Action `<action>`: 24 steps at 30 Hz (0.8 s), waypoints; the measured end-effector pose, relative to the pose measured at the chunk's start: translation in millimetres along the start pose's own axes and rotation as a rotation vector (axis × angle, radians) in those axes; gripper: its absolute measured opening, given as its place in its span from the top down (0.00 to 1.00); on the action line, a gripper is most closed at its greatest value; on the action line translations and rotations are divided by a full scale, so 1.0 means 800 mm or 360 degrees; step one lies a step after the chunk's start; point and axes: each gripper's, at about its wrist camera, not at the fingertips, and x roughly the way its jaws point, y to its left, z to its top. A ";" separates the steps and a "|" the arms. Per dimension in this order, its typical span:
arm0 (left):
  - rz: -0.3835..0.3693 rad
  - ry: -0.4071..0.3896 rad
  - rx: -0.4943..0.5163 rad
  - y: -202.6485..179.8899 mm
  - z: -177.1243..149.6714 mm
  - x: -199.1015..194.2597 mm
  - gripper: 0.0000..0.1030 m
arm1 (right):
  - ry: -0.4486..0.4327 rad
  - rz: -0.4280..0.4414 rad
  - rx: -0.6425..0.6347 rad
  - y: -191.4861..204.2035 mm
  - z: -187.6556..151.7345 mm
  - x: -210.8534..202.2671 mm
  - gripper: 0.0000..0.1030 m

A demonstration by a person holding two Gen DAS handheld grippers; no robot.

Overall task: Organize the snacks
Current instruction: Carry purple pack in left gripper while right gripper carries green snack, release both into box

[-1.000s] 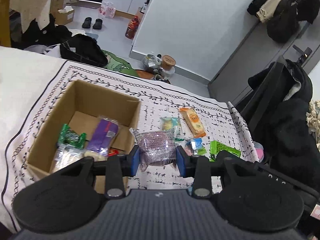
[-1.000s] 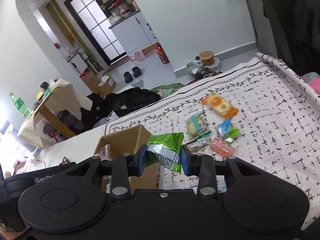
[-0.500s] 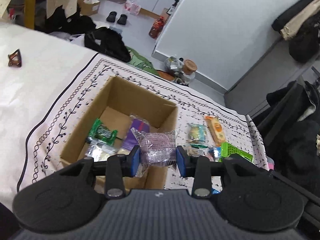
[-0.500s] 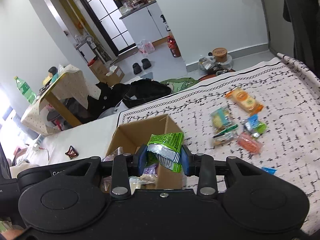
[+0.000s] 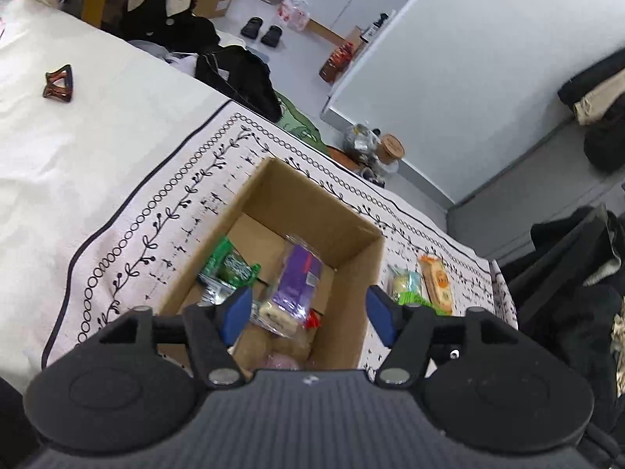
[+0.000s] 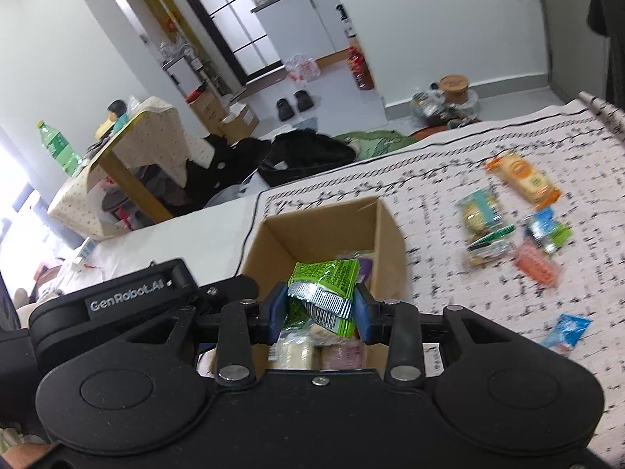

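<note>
Both grippers have travelled across the patterned cloth (image 5: 164,230) to the cardboard box (image 5: 363,258). The left gripper (image 5: 308,308) has just been opening; its blue pads stand well apart with nothing between them, and the pink mesh packet (image 5: 279,359) it carried now lies in the box, below the purple packet (image 5: 299,277).

The right gripper (image 6: 318,306) stays clamped on the green packet (image 6: 326,285), though its jaws have just begun to open. Keep this gripper over the box opening and let the jaws part fully, so the packet falls inside the walls rather than onto the rim.

Watch the near wall of the box, which sits directly under both grippers; lift before you draw back. The other gripper's black body sits close on the left in the right wrist view, so withdraw the grippers one at a time. Open cloth lies beside the box toward the loose snacks (image 6: 484,226), giving free room for your next reach.
</note>
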 end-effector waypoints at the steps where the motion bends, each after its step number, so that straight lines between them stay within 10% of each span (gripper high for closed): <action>1: 0.0001 -0.0003 -0.0013 0.002 0.001 0.000 0.33 | 0.0014 0.0008 -0.0001 0.001 -0.001 0.002 0.57; 24: 0.0092 0.0049 0.0177 -0.031 -0.018 0.015 0.14 | -0.0063 -0.0214 0.0130 -0.087 -0.005 -0.050 0.31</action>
